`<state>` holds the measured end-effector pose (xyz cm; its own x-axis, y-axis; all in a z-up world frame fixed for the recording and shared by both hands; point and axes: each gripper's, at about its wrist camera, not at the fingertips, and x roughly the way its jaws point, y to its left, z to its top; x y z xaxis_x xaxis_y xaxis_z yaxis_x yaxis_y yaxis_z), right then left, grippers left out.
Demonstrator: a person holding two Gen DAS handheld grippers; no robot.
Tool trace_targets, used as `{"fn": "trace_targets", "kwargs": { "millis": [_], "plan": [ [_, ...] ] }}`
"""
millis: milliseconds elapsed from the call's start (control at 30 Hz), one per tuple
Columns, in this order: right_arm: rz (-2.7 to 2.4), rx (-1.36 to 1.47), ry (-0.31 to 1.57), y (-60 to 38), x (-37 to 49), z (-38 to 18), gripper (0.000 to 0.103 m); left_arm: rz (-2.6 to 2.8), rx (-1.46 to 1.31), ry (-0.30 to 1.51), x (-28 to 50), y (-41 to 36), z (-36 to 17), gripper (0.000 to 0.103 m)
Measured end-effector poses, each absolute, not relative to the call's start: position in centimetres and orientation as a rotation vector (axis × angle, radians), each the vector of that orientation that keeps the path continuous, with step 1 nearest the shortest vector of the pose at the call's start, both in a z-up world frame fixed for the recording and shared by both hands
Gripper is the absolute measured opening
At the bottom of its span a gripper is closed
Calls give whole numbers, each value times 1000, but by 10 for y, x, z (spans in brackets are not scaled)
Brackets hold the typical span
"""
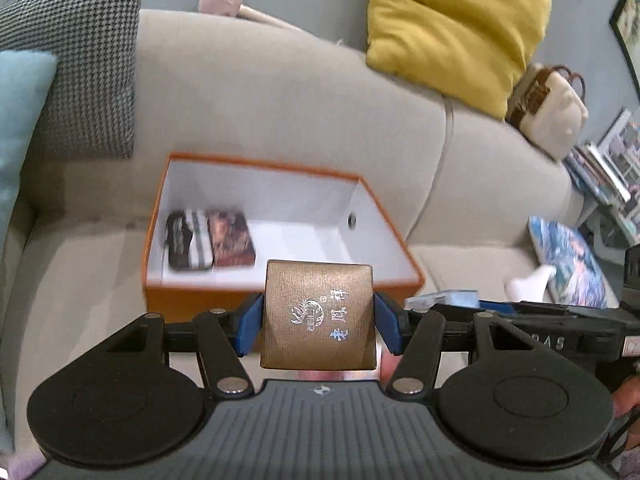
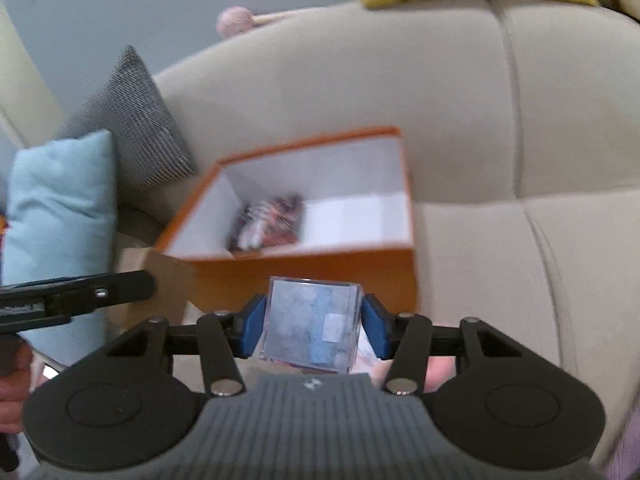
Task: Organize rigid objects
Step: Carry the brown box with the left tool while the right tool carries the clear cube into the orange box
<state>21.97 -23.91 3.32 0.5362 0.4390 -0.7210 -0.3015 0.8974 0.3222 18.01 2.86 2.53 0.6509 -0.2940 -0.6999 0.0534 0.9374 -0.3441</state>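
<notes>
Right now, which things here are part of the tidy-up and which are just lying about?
In play: brown gift box in left gripper; clear case in right gripper; orange box; two tins inside.

Lying about: yellow cushion; houndstooth cushion; handbag; magazines.

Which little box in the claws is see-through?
The clear box in the right claw. The left claw's brown box is solid with silver writing.
</notes>
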Motion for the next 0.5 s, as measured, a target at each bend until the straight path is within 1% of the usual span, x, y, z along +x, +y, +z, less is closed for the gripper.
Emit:
{"fn": "trace_targets", "kwargs": {
  "millis": [100,200,367,500],
  "plan": [
    [472,79,884,-219,253,39,53,-186,-320,862,220,32,20,68],
    [499,41,920,-202,294,30,53,-172,-351,906,262,37,-1,68],
    [521,11,1023,-186,362,-7,53,-166,-418,966,327,40,-42,68],
    [526,-40,1080,-174,400,-36,53,-140,-434,1011,365,37,-74,68]
  ]
}}
